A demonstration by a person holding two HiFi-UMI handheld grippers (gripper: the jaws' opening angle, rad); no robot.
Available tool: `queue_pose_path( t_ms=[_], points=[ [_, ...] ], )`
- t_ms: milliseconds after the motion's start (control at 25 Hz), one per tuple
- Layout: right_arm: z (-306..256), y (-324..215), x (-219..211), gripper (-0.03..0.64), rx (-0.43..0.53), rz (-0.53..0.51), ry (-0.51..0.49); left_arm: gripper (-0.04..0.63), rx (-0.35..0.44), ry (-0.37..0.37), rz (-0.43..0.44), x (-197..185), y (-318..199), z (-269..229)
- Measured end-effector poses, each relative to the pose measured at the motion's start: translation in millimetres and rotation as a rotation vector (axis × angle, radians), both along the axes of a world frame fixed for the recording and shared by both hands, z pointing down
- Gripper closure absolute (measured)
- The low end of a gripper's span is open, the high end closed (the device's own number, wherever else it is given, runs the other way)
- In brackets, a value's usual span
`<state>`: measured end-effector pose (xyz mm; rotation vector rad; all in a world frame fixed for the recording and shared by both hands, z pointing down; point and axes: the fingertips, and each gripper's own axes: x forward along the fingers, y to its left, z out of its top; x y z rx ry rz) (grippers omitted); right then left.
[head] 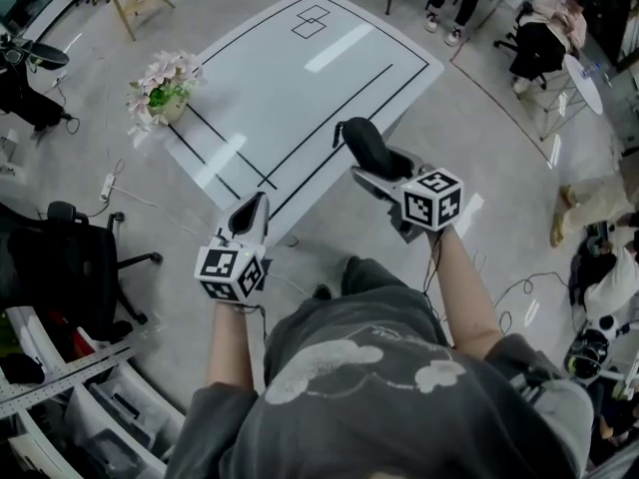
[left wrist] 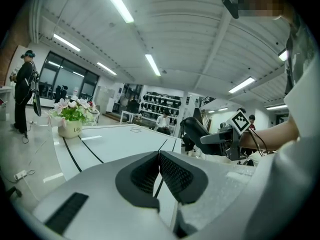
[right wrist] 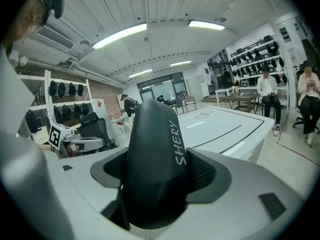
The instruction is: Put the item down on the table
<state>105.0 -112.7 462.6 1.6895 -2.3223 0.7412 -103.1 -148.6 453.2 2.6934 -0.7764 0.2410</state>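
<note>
Right gripper (head: pixel 384 173) clamps the black item (right wrist: pixel 152 154) in its fingers, near the worktop (head: pixel 300 78), ready to set down; left gripper (head: pixel 255 208), fingers together and empty, hangs clear.

Reaching both bare forearms (head: pixel 232 352) forward. Keeping the left gripper (left wrist: pixel 159 159) closer to the body, jaws pressed together on nothing. Clamping the right gripper (right wrist: pixel 161 170) round a black item (right wrist: pixel 152 134), 2 pads on its sides.
</note>
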Motion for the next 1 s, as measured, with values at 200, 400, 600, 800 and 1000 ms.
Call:
queue_pose_path(
  t_ms=[200, 400, 600, 800, 1000],
  points=[
    [-1.4, -41.0, 4.2, 0.278, 0.016, -0.066, 0.022, 0.591, 0.012, 0.007, -0.057, -4.6, -22.9, -4.2],
    [3.7, -98.5, 21.2, 0.278, 0.038, -0.139, 0.012, 0.591, 0.043, -0.003, -0.137, 1.2, -50.4, -9.3],
    [23.2, -178.0, 39.1, 0.278, 0.024, -0.265, 0.011, 0.591, 0.028, -0.032, -0.283, 12.5, -106.5, 3.1],
    [31.0, -253.5, 46.7, 0.278, -0.013, -0.458, 0.099, 0.591, -0.001, -0.045, -0.415, 27.9, -161.5, -0.9],
    [37.8, -311.2, 42.8, 0.278, -0.009, -0.672, 0.216, 0.591, -0.009, -0.071, -0.518, 40.9, -197.2, -3.3]
  ],
)
